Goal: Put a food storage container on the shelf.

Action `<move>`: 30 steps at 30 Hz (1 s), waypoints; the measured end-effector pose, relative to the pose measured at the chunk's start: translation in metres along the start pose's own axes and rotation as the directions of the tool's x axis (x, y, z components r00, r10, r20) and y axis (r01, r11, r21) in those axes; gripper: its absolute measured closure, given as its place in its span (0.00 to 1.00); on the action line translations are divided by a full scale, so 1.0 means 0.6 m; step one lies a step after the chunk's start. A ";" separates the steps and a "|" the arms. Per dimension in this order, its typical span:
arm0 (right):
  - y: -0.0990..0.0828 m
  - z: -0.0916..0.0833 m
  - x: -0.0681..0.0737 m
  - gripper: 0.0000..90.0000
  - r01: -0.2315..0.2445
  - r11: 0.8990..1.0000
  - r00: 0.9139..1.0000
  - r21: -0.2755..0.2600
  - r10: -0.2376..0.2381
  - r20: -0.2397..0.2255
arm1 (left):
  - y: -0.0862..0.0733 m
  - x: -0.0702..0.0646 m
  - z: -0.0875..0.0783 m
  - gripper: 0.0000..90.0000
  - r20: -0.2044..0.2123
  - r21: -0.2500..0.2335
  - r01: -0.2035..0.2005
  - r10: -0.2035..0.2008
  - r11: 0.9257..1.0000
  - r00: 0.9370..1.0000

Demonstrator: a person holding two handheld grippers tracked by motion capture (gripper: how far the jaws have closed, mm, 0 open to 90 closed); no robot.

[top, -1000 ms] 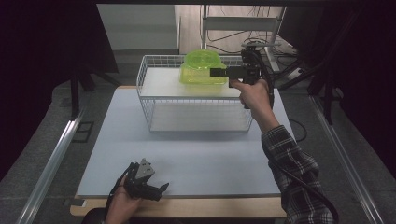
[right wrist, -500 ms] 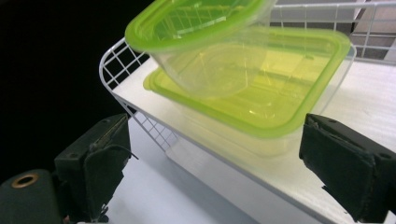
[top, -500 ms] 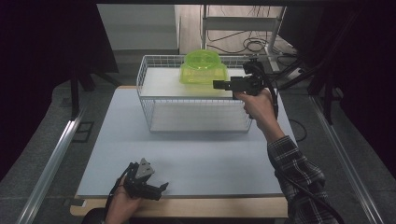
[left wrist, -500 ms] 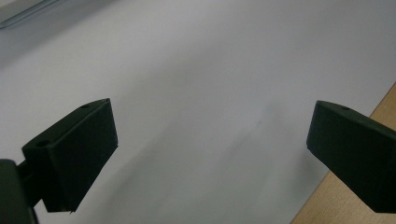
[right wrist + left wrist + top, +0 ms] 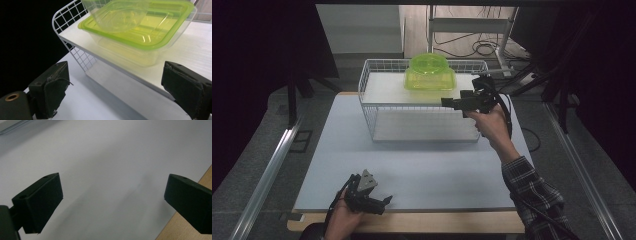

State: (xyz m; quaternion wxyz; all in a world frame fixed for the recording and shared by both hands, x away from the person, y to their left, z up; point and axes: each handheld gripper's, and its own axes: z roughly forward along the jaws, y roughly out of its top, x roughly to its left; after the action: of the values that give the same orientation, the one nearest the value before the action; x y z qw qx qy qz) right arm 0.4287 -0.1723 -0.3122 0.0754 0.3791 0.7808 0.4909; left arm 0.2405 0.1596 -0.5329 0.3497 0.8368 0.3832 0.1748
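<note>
A green lidded plastic container sits on the top shelf of a white wire rack, with a clear round bowl resting on its lid. My right gripper hovers in front of the rack's right end, below the container and apart from it. Its jaws have just been opening, and they are open with nothing between them. My left gripper rests low over the white tabletop near the front edge, open and empty.
The rack's lower shelf is bare. A wooden table edge runs along the front. Metal rails flank the table. Cables and a stand lie behind the rack.
My right gripper has drawn back from the container and dropped lower in front of the rack. The container and bowl stay on the top shelf. The left gripper has not moved.
</note>
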 end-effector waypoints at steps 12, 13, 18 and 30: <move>-0.034 -0.001 0.011 0.08 0.040 0.999 0.999 0.010 -0.041 0.023 | 0.000 0.000 0.000 0.02 -0.003 0.004 -0.002 0.002 1.000 1.000; -0.036 -0.001 0.012 0.07 0.043 0.999 0.999 0.011 -0.043 0.023 | 0.000 -0.001 0.001 0.02 -0.003 0.003 -0.001 0.001 1.000 1.000; -0.046 -0.002 0.014 0.07 0.055 0.998 0.998 0.015 -0.055 0.022 | 0.000 -0.001 0.001 0.02 -0.004 0.005 -0.003 0.003 1.000 1.000; -0.069 -0.005 0.018 0.07 0.072 0.997 0.997 0.030 -0.073 0.026 | 0.000 -0.002 0.001 0.02 -0.008 0.009 -0.006 0.006 1.000 1.000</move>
State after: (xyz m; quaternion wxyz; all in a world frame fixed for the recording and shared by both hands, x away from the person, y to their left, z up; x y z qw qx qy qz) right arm 0.3985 -0.1767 -0.3421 0.0983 0.3583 0.7998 0.4714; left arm 0.2403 0.1580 -0.5333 0.3438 0.8390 0.3827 0.1775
